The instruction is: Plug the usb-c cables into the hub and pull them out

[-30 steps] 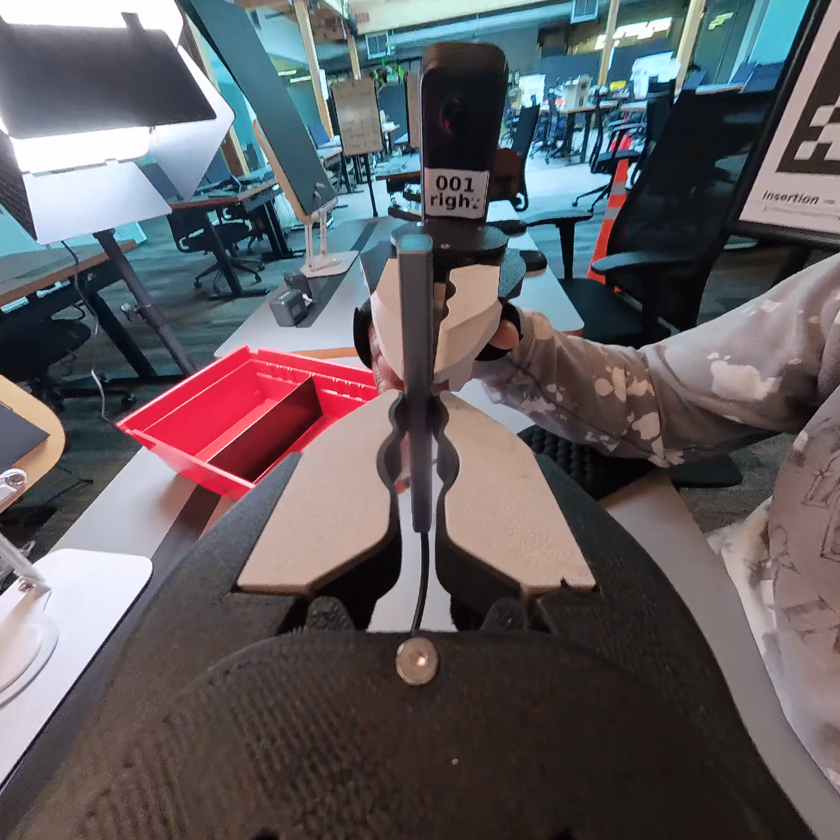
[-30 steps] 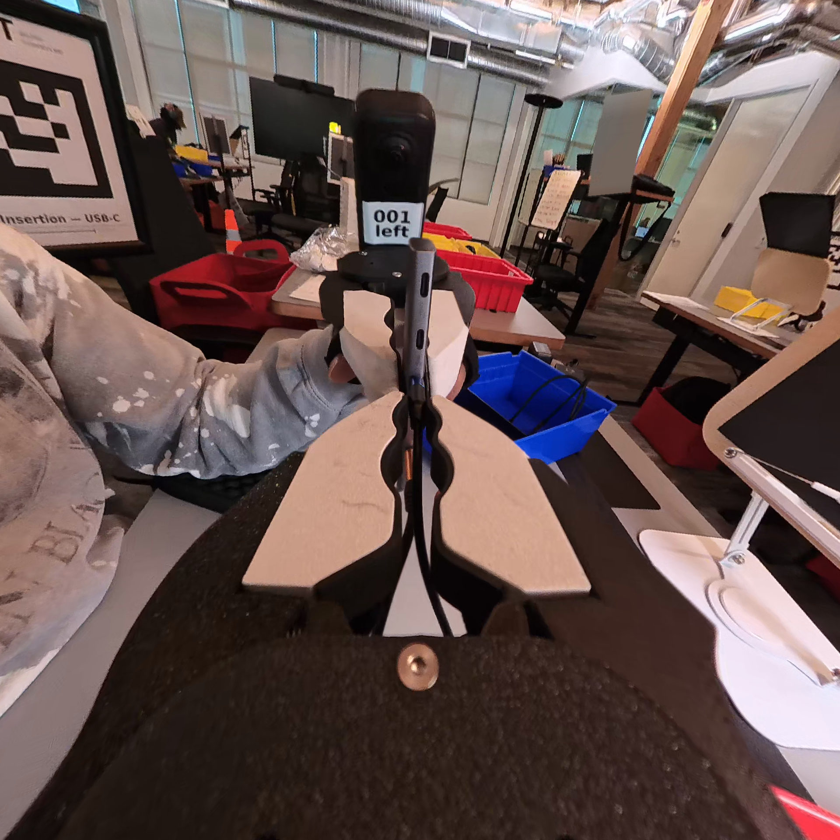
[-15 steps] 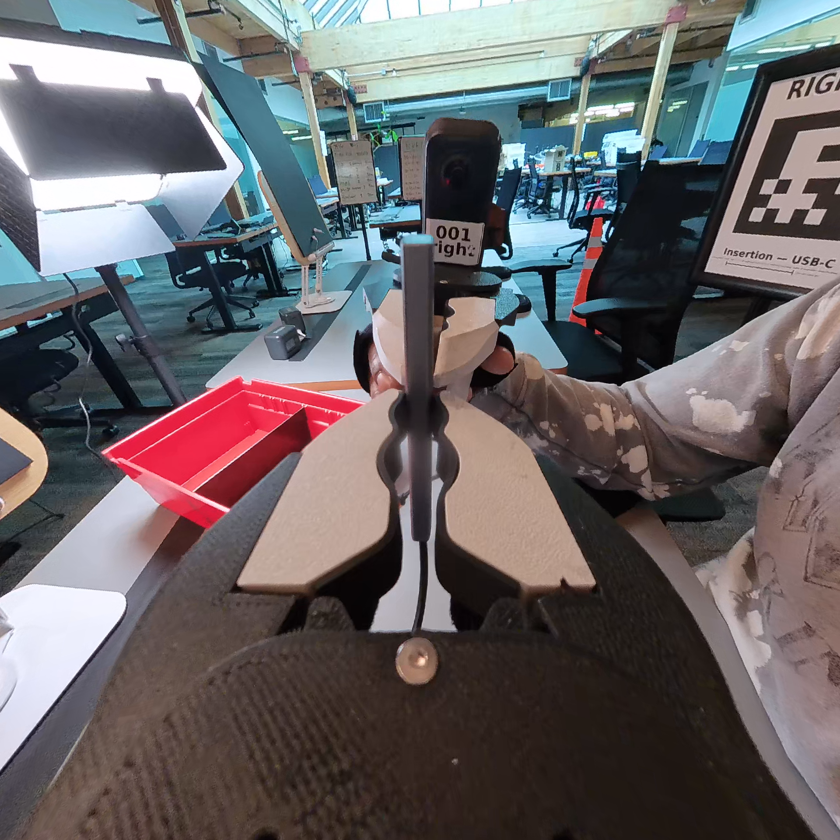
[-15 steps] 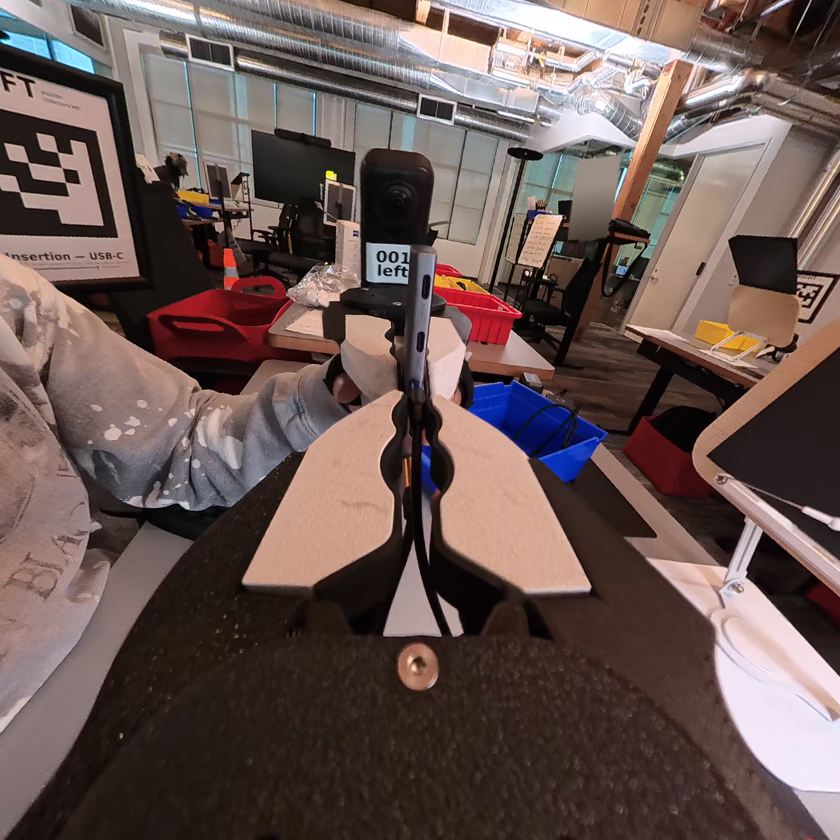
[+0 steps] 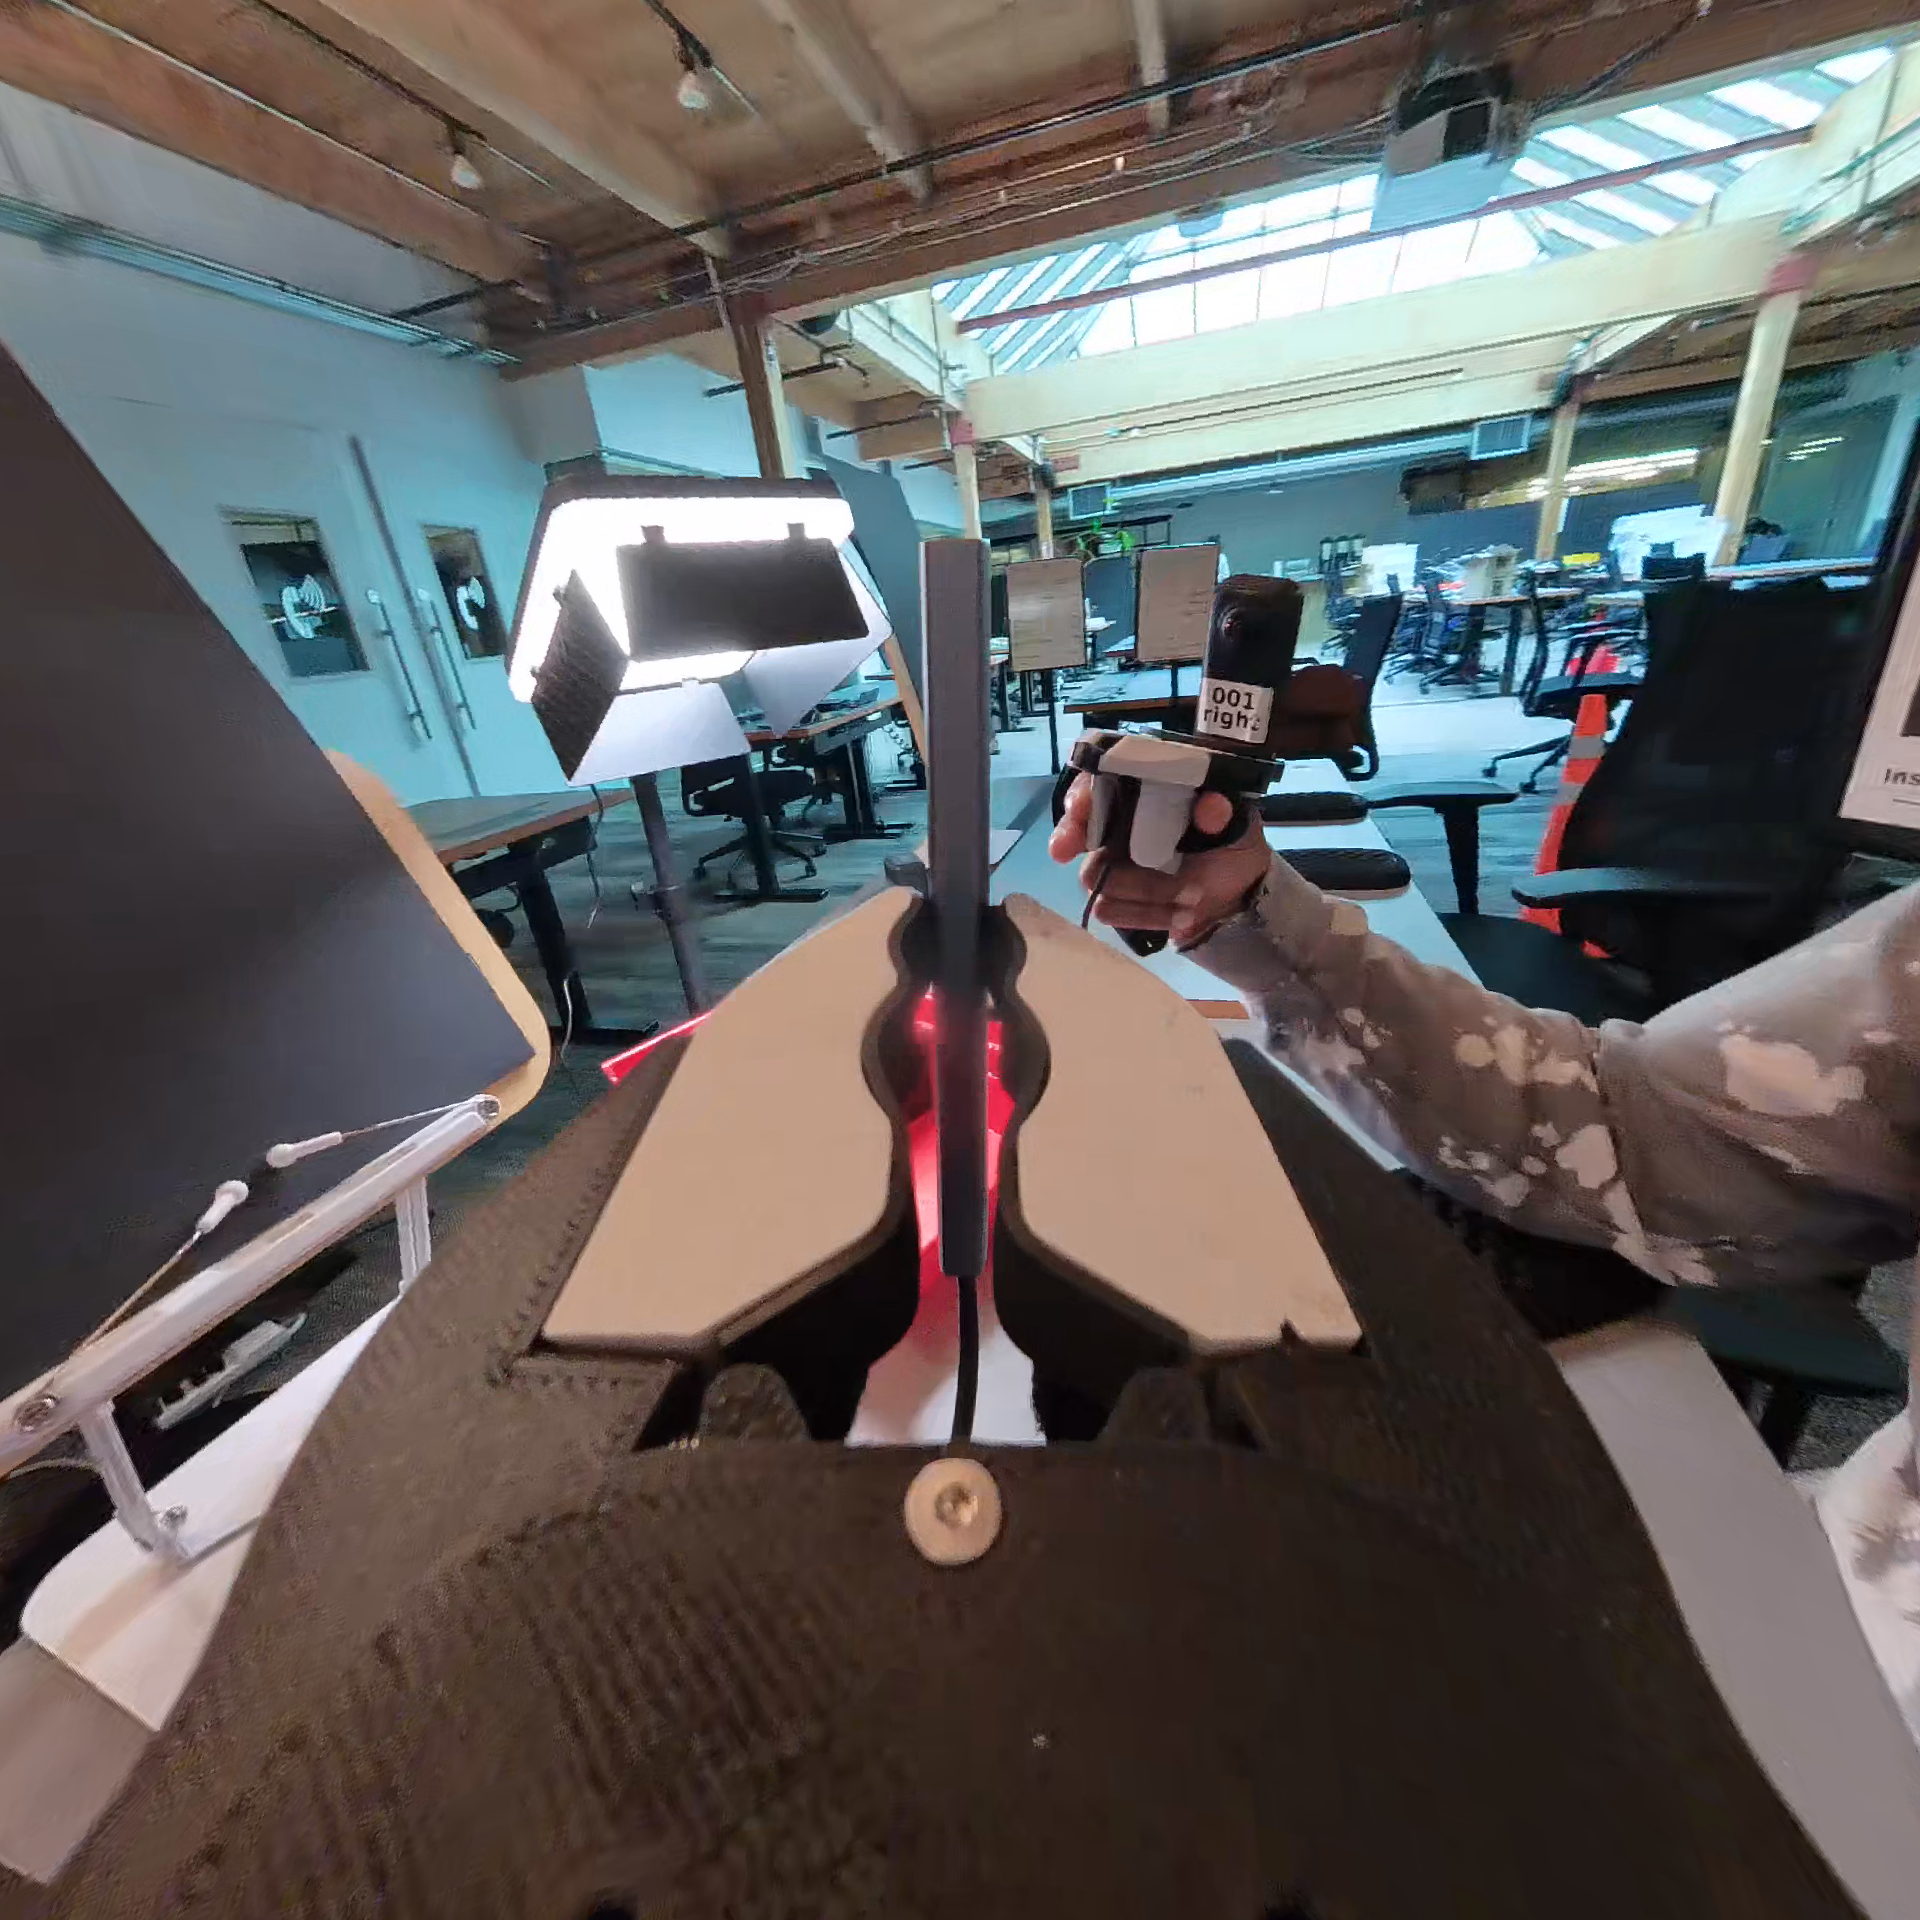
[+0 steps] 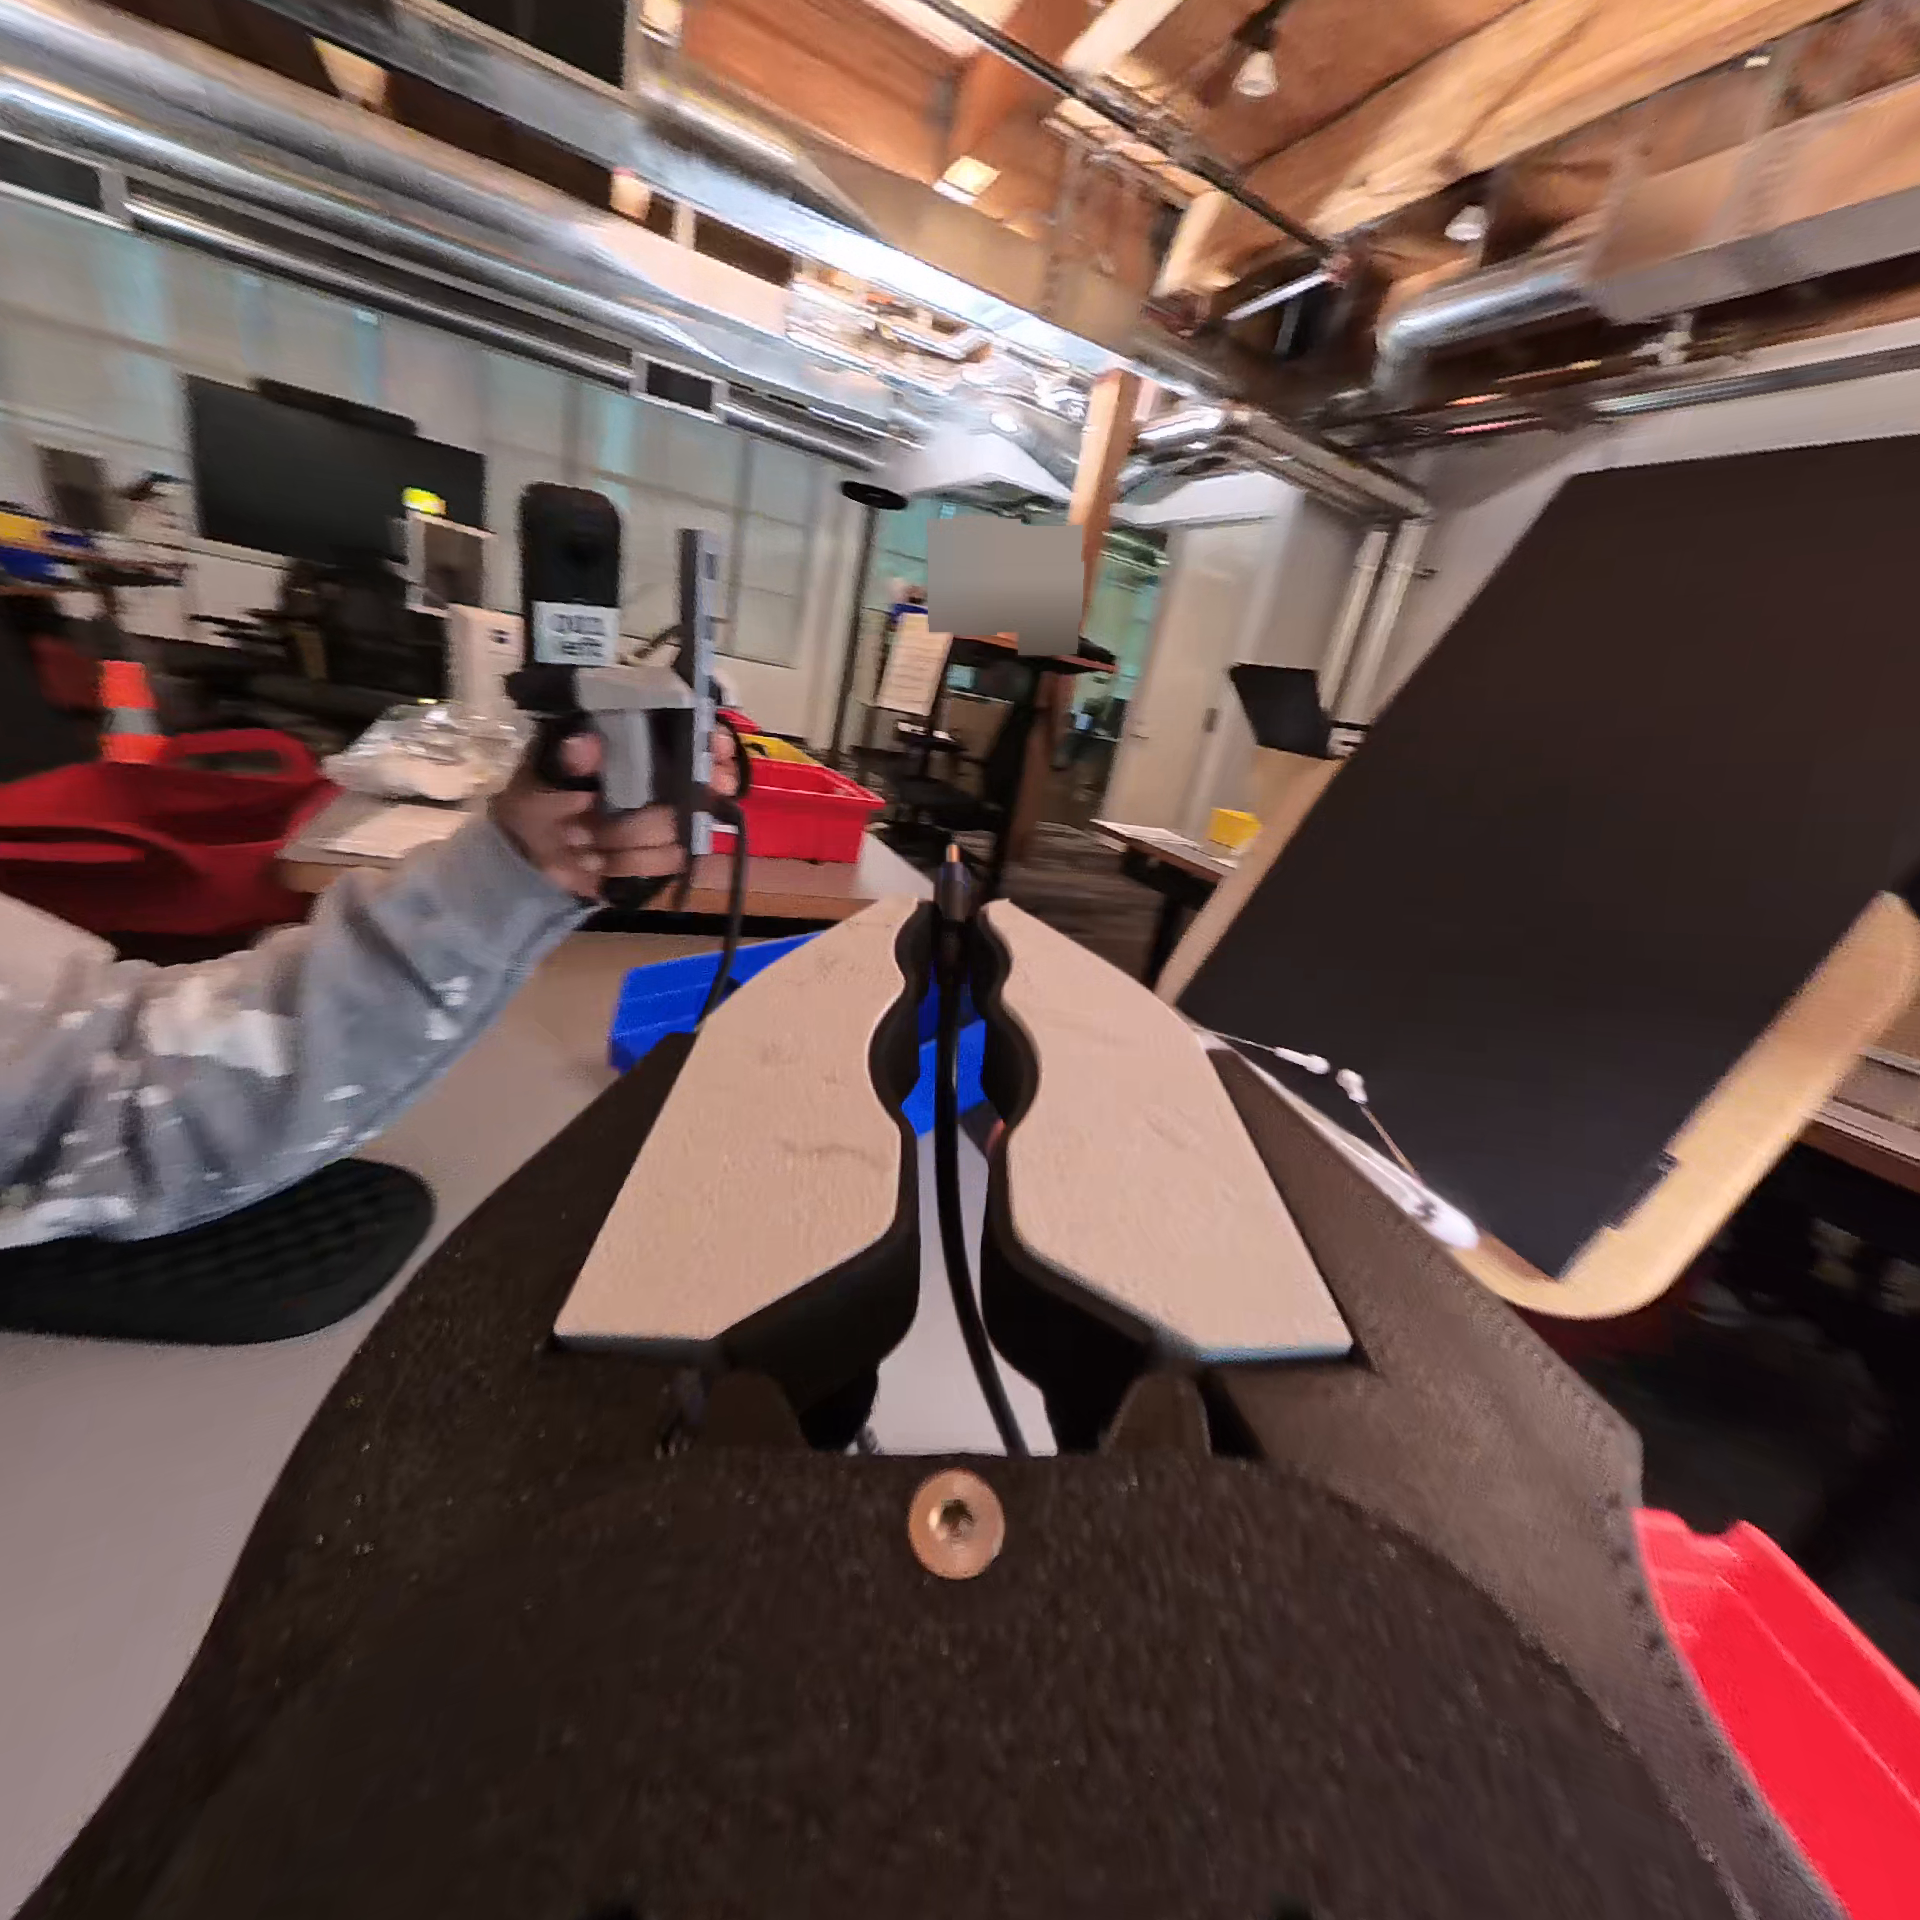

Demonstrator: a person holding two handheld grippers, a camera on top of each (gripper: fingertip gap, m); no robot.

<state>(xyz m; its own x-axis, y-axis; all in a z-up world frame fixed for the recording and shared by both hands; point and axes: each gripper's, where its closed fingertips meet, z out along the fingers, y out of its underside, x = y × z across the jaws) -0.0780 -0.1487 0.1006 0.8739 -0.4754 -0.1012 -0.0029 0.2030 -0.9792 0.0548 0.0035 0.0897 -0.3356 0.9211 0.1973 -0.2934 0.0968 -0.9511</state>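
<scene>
My left gripper (image 5: 956, 914) is shut on a slim grey usb-c hub (image 5: 956, 727), held upright with its black lead running back between the fingers. My right gripper (image 6: 951, 914) is shut on a black usb-c cable (image 6: 951, 1143); its plug tip (image 6: 951, 862) sticks out free in the air. In the left wrist view the right gripper (image 5: 1143, 821) is up and to the right of the hub, apart from it. In the right wrist view the left gripper (image 6: 649, 748) with the hub (image 6: 701, 665) is far left.
A blue bin (image 6: 675, 997) and a red bin (image 5: 644, 1055) sit on the grey table (image 6: 156, 1455). Black tilted boards on white stands (image 5: 208, 831) (image 6: 1558, 883) flank the table. A lit lamp panel (image 5: 686, 623) stands behind. A person's patterned sleeve (image 5: 1558, 1101) reaches in. The gap from one gripper's tips to the other's is roughly 20 cm.
The cable plug has come out of the hub. The two grippers have swung apart, each turning outwards and upwards, so each shows the other off to one side.
</scene>
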